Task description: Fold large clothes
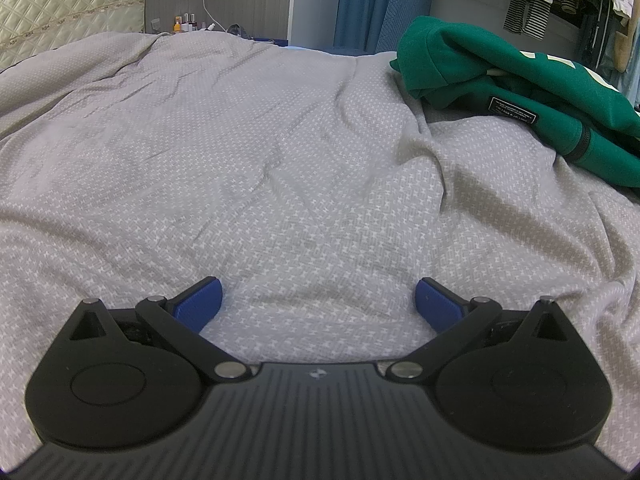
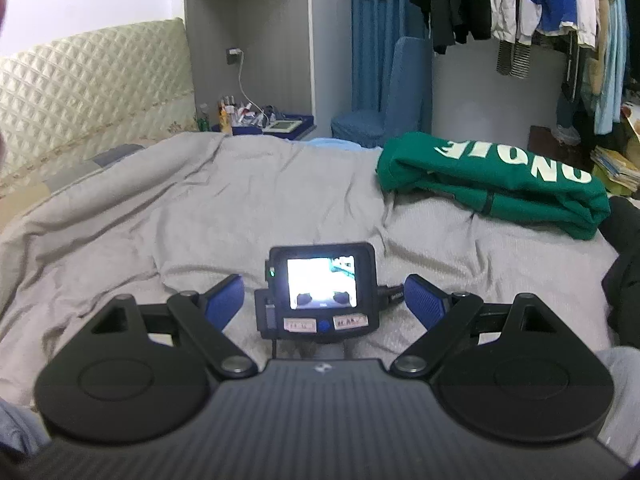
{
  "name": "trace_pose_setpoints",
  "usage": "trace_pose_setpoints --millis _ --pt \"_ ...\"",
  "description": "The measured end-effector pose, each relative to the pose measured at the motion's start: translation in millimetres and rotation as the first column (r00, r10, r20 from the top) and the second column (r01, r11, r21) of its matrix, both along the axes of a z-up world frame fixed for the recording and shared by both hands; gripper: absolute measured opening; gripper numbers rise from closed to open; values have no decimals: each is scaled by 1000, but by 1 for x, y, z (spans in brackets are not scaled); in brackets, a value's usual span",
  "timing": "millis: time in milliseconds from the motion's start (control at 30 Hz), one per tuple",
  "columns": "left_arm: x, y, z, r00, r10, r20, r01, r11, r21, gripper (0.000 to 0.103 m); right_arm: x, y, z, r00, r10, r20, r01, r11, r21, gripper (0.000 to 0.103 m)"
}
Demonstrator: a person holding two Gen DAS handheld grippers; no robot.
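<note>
A green hoodie (image 1: 520, 92) with white letters lies folded in a bundle at the far right of the bed; in the right wrist view the hoodie (image 2: 492, 184) sits beyond and to the right of my fingers. My left gripper (image 1: 319, 304) hangs open low over the grey bedspread (image 1: 240, 160), nothing between its blue pads. My right gripper (image 2: 324, 300) is open too, with nothing held. Between its fingers, but farther away, the back of the left gripper's camera unit (image 2: 322, 292) shows with its lit screen.
A quilted cream headboard (image 2: 92, 92) runs along the left. Behind the bed stand a bedside shelf with bottles (image 2: 240, 116), a blue chair (image 2: 384, 96) and a rack of hanging clothes (image 2: 540, 12). A dark item (image 2: 624, 268) lies at the right edge.
</note>
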State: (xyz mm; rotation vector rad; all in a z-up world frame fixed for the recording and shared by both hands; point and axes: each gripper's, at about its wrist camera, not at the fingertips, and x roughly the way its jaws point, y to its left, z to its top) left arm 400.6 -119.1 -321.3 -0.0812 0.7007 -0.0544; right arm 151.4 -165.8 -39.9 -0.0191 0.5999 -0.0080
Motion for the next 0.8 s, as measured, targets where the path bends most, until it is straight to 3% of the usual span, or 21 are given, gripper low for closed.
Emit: trace_pose_setpoints --millis 367,800 --pt "0 0 0 1000 0 0 0 1000 -1 103 -10 9 -5 999 -12 38 15 996 -90 89" --pt "0 1 0 1000 -1 0 1 1000 -1 103 -7 -1 -6 1000 9 26 -8 998 -61 89"
